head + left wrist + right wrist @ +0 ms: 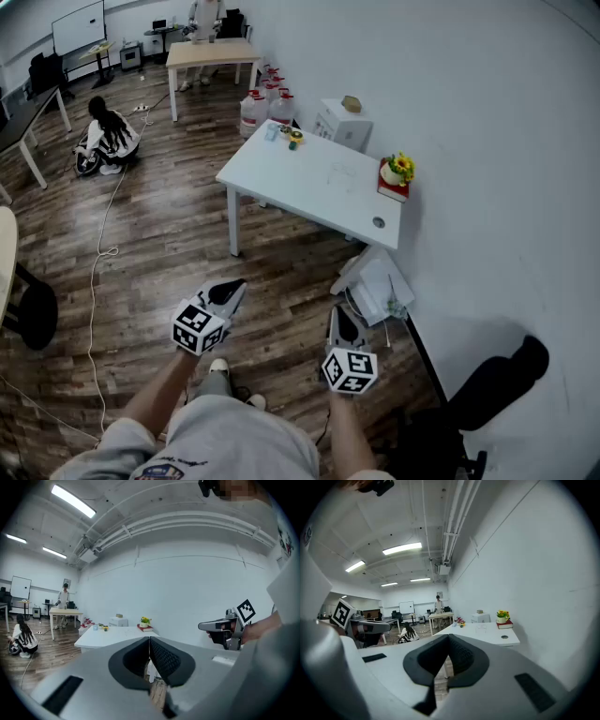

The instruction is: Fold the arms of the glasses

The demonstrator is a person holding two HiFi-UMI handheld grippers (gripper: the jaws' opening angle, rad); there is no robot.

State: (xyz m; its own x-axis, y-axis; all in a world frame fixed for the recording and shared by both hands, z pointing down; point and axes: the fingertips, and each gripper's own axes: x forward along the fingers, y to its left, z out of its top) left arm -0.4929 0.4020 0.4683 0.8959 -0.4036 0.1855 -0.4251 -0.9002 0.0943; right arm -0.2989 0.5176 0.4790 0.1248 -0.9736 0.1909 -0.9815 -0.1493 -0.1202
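Glasses point(342, 174) lie flat near the middle of the white worktop point(281, 187), showing only as a faint thin outline; I cannot tell whether their arms are out or folded. Toward the wall end of that worktop a flower pot point(399, 169) stands on a red book point(392, 190), with a small round hole point(378, 223) in the top near that corner, and at the far corner sits a cluster of small items point(287, 135) too small to make out. Behind the worktop a white box point(341, 123) stands against the wall, beside a group of water bottles point(266, 105) on the wooden floor point(159, 244). Both grippers are well apart from the worktop, held in front of the person's body over the floor and pointing toward it. The left gripper point(234, 287) has its jaws together with nothing between them, and the right gripper point(338, 315), just beside it, likewise has its jaws pressed together and empty. Farther off, a person point(108, 136) sits on the floor, and another point(204, 13) stands behind a wooden table point(211, 52).
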